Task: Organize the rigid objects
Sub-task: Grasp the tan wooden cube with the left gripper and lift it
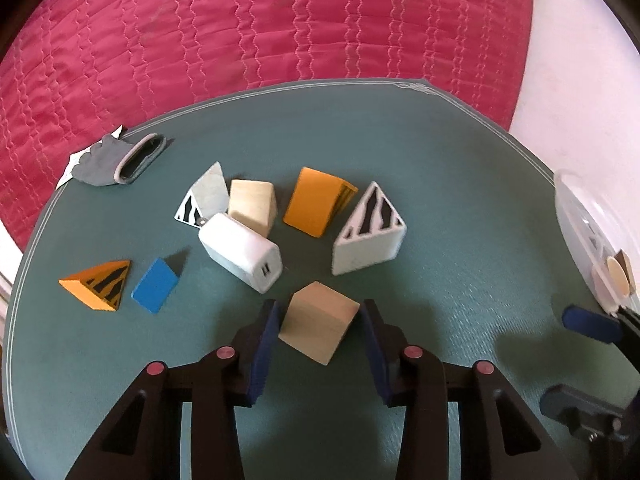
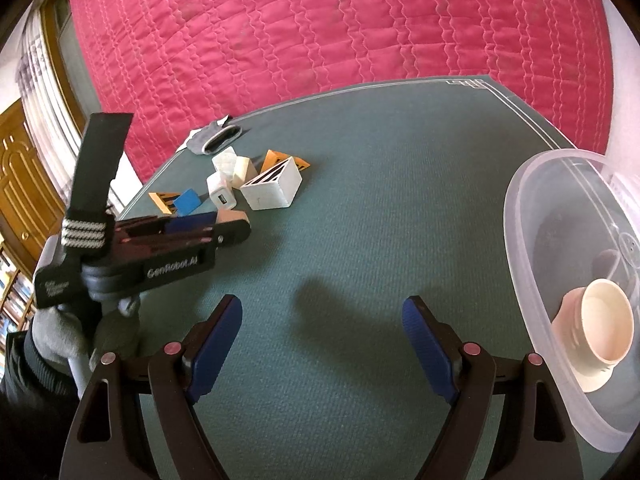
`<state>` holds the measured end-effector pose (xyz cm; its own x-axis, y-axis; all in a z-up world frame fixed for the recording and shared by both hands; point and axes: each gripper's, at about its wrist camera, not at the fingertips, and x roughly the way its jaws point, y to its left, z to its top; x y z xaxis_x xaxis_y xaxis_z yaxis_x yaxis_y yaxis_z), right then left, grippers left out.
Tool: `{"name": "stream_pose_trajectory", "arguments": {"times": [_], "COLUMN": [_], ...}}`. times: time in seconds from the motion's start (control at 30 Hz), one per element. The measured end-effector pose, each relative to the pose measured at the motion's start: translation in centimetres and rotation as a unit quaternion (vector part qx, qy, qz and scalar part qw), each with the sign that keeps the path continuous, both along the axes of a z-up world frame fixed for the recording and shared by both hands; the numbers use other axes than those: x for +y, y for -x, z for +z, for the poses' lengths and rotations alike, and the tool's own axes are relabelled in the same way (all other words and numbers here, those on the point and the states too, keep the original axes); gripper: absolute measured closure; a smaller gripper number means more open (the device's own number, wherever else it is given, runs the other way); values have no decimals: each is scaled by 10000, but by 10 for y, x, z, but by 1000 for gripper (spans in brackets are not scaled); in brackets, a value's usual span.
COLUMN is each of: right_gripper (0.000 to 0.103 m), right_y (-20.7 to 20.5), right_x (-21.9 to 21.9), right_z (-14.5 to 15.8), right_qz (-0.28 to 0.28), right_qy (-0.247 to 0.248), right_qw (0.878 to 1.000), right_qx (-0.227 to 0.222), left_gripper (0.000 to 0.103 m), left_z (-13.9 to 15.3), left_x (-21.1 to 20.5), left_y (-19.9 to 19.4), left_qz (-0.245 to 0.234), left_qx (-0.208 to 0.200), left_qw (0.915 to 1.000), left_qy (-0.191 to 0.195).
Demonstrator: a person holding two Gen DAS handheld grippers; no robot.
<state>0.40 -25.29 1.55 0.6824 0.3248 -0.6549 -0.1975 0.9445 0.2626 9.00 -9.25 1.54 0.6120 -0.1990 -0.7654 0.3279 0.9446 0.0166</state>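
Note:
A plain wooden cube sits cornerwise between the blue pads of my left gripper, which press on its two side corners just above the green mat. From the right wrist view the same gripper shows side-on, held by a gloved hand. Beyond the cube lie a white charger, a white striped triangular block, an orange wedge, a pale wooden block, a blue block and an orange striped triangle. My right gripper hangs open and empty over bare mat.
A clear plastic container stands at the mat's right edge with a cream cup-shaped piece inside. A grey pouch lies at the mat's far left. A pink quilted bedspread surrounds the mat. A small white striped wedge leans by the pale block.

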Motion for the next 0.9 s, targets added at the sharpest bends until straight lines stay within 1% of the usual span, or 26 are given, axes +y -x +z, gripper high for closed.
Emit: {"name": "stream_pose_trajectory", "arguments": {"times": [0.17,0.27,0.33,0.47,0.5,0.57,0.6,0.77,0.9], "right_gripper": [20,20,20,20,20,20,20,20,20], "right_y": [-1,-2,-2,-2,-2,-2,-2,0,-2], "right_x": [-1,-1,-1,-1,-2,-3,-3,0,7], "right_z": [-1,-1,-1,-1,-1,-1,-1,0,3], "right_qz": [-2,-3,-2,-9,-17,-44,-55,-108,-31], "right_qy": [-13,-14,-14,-14,-16,-18,-10,116,298], "right_qw": [10000,10000,10000,10000,10000,10000,10000,9999,9995], "right_qx": [26,25,24,30,34,42,35,-18,-84], "left_gripper": [60,59,55,55,55,61,62,62,63], "left_z": [0,1,0,0,0,0,1,5,16], "left_x": [-1,-3,-3,-3,-3,-3,-2,8,21], "left_y": [9,7,4,3,4,4,6,12,23], "left_qz": [35,101,145,131,123,89,84,266,465], "left_qx": [40,30,28,4,-2,4,1,4,-186], "left_qw": [10000,9999,9999,9999,9999,10000,10000,9996,9987], "left_qy": [43,14,6,-30,-32,6,20,62,97]}}
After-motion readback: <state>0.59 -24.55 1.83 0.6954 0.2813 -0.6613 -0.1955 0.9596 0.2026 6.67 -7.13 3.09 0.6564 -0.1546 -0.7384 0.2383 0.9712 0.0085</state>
